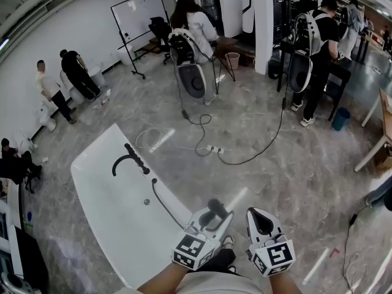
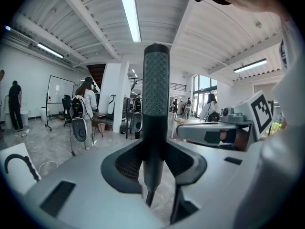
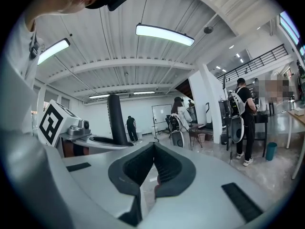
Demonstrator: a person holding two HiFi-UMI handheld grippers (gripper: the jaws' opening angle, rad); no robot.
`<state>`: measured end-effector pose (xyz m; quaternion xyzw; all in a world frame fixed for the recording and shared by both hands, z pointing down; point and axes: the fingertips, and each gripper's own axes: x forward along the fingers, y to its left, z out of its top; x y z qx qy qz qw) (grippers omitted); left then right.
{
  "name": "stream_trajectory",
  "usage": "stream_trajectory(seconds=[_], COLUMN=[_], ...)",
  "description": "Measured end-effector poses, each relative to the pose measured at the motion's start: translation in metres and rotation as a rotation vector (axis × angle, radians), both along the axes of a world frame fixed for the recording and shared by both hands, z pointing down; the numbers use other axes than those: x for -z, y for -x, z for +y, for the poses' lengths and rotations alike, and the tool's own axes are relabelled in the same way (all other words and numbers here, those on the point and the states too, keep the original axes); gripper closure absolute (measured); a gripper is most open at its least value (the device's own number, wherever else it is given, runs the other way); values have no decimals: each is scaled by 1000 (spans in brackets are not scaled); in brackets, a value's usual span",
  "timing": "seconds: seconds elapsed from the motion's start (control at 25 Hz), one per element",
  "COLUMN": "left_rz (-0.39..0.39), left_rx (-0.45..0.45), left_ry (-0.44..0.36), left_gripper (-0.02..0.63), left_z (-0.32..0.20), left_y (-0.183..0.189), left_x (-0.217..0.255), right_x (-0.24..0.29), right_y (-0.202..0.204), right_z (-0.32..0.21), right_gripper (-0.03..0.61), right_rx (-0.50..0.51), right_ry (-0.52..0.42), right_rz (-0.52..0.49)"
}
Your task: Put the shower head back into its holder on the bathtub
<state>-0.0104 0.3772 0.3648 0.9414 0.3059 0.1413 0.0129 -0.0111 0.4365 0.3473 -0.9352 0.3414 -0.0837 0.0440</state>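
Observation:
The white bathtub [image 1: 92, 164] lies at the left of the head view, with a black curved faucet and holder bar [image 1: 131, 158] on its deck. A black hose [image 1: 164, 202] runs from the tub to the black shower head [image 1: 215, 208]. My left gripper [image 1: 213, 218] is shut on the shower head's textured handle [image 2: 156, 104], which stands upright between the pads [image 2: 128, 163]. The gripper is to the right of the tub's near end. My right gripper [image 1: 262, 220] is beside it, shut [image 3: 153, 168] with nothing in it. The shower head [image 3: 116, 118] also shows at the left of the right gripper view.
Cables [image 1: 208, 146] and white tubes [image 1: 162, 139] lie on the marble floor beyond the tub. Several people stand around; one is near a whiteboard [image 1: 139, 14] and others are at tables [image 1: 334, 72] far right. A table edge [image 1: 383, 133] is at the right.

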Motion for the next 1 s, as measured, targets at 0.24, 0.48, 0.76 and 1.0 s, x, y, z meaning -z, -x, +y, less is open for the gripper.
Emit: stream_trajectory(seconds=[0.24,0.48,0.76,1.0], left_rz=[8,20,12,-16], left_rx=[31,87,271,476], left_ry=[12,7,-5,-30], left_gripper=[482,482,482,482], left_z=[-24,-54,-104,-144], left_y=[-66,-116,-141,-163], left_x=[3,9,4,1], right_x=[3,2,-1,-2], right_y=[-70,-120,-164,-195], right_z=[-26,-57,-107,-156], right_gripper=[566,566,567,566], right_rx=[40,109,283,489], right_ry=[25,34,36,14], right_rz=[-11,-32,-38,-42])
